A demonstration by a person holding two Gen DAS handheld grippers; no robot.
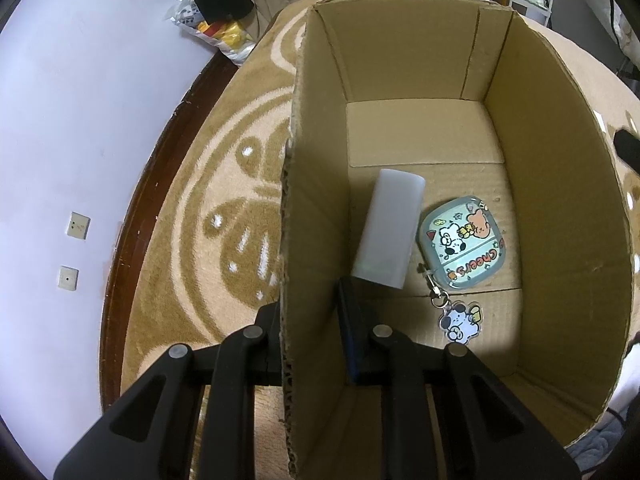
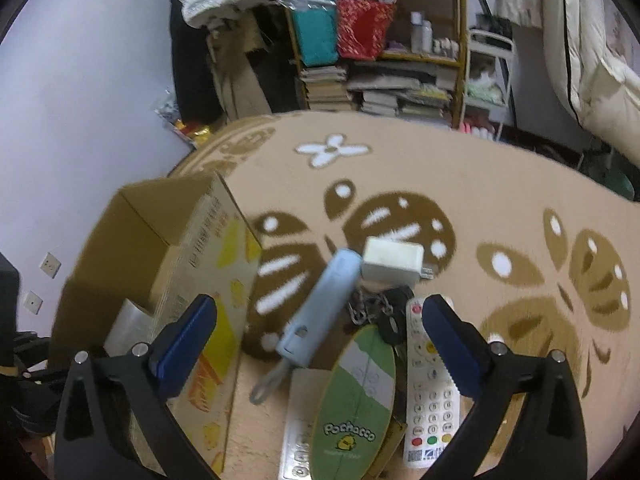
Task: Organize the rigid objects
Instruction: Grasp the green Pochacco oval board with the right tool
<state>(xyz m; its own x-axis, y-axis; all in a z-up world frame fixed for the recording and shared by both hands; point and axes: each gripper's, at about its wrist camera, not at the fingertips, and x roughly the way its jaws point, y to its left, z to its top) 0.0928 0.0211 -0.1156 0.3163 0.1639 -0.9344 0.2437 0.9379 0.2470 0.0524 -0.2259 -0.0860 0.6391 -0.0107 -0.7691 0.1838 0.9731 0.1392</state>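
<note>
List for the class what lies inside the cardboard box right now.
Inside the cardboard box lie a pale translucent rectangular case and a cartoon-printed square case with a puppy keychain charm. The left gripper, clamped on the box wall, hides the near corner.

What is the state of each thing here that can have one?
Brown cardboard box: open on top, gripped at one wall.
Left gripper: shut on that wall.
Right gripper: open, holds nothing.
Translucent white block: lying in the box.
Cartoon-printed case: closed, in the box.
</note>
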